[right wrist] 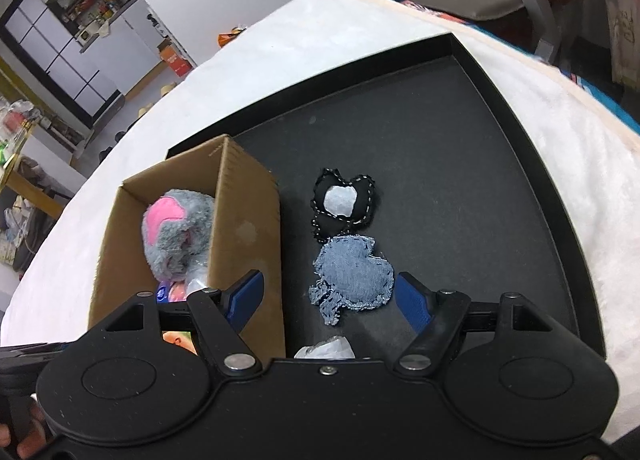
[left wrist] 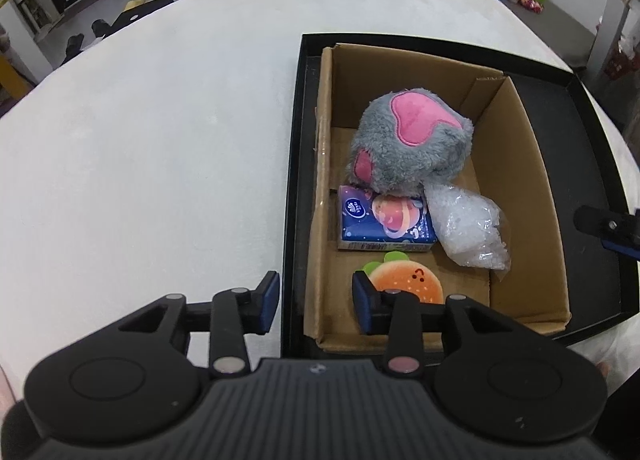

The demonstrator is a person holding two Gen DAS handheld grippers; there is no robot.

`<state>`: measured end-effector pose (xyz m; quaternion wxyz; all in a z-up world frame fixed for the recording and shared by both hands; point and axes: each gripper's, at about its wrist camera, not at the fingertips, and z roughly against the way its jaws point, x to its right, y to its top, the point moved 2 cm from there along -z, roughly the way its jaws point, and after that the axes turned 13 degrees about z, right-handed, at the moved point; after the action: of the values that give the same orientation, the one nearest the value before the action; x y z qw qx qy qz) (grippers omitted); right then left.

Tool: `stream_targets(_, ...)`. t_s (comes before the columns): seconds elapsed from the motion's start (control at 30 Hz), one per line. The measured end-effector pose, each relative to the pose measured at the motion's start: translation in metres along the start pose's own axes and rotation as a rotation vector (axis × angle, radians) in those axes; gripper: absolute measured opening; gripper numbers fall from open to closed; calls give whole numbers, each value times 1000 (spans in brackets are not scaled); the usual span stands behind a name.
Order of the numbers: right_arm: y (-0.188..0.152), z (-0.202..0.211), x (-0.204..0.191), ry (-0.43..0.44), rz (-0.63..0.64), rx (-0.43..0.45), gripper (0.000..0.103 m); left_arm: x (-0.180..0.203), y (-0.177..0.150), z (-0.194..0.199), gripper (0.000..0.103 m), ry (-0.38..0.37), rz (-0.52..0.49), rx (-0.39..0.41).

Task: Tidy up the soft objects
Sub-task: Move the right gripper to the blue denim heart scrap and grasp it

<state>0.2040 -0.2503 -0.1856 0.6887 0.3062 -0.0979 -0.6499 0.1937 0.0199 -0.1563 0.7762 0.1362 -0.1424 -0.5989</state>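
A cardboard box stands in a black tray. In the box lie a grey and pink plush paw, a blue tissue pack, a clear plastic bag and a burger-shaped soft toy. My left gripper is open and empty above the box's near left wall. In the right wrist view, a denim heart patch and a black heart patch lie on the tray right of the box. My right gripper is open, its fingers either side of the denim patch.
The tray sits on a white plush cover. A crumpled white piece lies on the tray just under my right gripper. The right gripper's tip shows at the right edge of the left wrist view. Room clutter stands beyond the cover.
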Motion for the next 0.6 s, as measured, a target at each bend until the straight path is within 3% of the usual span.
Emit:
stream_targets(0.17,0,-17,3,-19,3,-17,71,6,6,-2,41,26,-34,-17)
stream_targets(0.6,-1,-50,14,-77,10,-69,70,2,8,-25,41,101,64,-91)
